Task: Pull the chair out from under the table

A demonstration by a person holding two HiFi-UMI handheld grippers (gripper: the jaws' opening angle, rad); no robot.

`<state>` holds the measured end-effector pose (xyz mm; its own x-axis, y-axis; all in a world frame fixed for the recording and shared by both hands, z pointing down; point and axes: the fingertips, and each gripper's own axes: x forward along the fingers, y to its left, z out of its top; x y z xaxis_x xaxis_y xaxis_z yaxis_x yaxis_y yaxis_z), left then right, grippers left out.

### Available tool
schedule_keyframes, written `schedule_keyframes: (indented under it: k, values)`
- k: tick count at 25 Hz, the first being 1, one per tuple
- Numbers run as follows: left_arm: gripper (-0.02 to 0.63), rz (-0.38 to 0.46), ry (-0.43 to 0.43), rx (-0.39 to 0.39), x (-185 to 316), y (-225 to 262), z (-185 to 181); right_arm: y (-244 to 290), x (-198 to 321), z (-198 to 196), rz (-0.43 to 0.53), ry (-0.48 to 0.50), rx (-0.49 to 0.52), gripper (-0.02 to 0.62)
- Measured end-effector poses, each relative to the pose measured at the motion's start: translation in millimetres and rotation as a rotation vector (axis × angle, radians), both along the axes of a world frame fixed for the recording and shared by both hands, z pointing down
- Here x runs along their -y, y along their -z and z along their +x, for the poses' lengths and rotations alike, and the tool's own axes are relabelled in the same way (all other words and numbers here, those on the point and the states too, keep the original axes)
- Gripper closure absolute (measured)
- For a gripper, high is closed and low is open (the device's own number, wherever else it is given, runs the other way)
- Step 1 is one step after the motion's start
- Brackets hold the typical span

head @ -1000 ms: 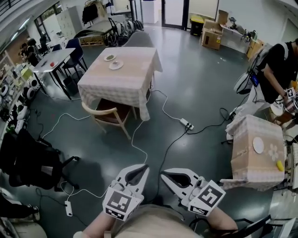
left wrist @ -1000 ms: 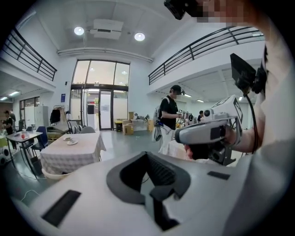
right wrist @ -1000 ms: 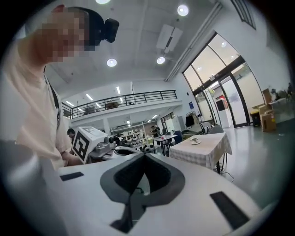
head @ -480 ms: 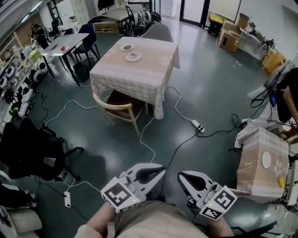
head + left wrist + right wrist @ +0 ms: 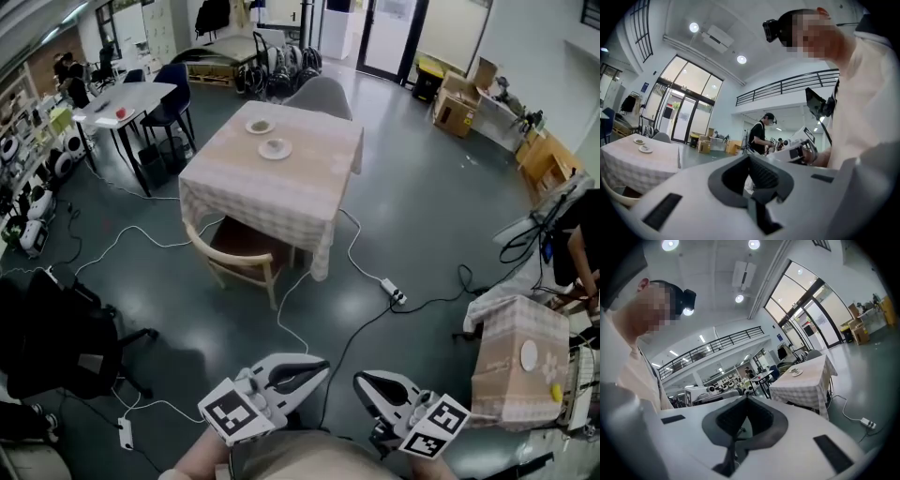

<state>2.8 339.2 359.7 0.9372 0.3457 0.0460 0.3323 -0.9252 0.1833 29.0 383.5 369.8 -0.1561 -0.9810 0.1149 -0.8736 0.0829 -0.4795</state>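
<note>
**Tools closed and empty, chair well ahead, cables in between**

My left gripper (image 5: 322,365) and right gripper (image 5: 360,382) are both low in front of me. Each has its jaws pressed together with nothing between them. The wooden chair (image 5: 234,257) is far ahead of both tips and slightly to the left of the left gripper. It is tucked under the table (image 5: 309,192), with only its curved back rail and part of the seat showing below the cloth. I judge the pull hasn't started.

What worries me:
- A white cable (image 5: 287,314) runs across the floor from the chair's legs towards my tools, and it could catch a foot or a chair leg on the way out.
- The cloth hangs right beside the back rail. If I pinch cloth along with wood, the dishes (image 5: 274,147) would be dragged too.
- The jaws have to spread before they reach the rail, or they will just knock against it.

Counts:
- two grippers
- one wooden chair under the table
- one grey chair (image 5: 321,95) on the table's far side
- two dishes on top
- one power strip (image 5: 392,294) ahead and to the right of the right gripper, and another (image 5: 125,433) to the left of the left gripper
- several cables, too tangled for me to give a firm number
</note>
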Motion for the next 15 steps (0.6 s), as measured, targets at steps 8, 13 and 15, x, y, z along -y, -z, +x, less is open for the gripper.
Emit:
schedule_keyframes:
  k: [8, 13, 15]
  values:
    - [0.601, -0.114, 0.026, -0.065, 62.1, -4.3, -23.7, 1.3, 60.2, -21.3, -0.034, 0.076, -0.044, 0.586]
    - [0.601, -0.150, 0.086, -0.086, 92.5, -4.6, -37.3, 5.9, 87.2, -38.3, -0.049, 0.138, -0.069, 0.586]
    - [0.600, -0.150, 0.132, -0.079, 105.0, -7.3, -40.2, 5.4, 95.8, -43.9, -0.059, 0.172, -0.082, 0.586]
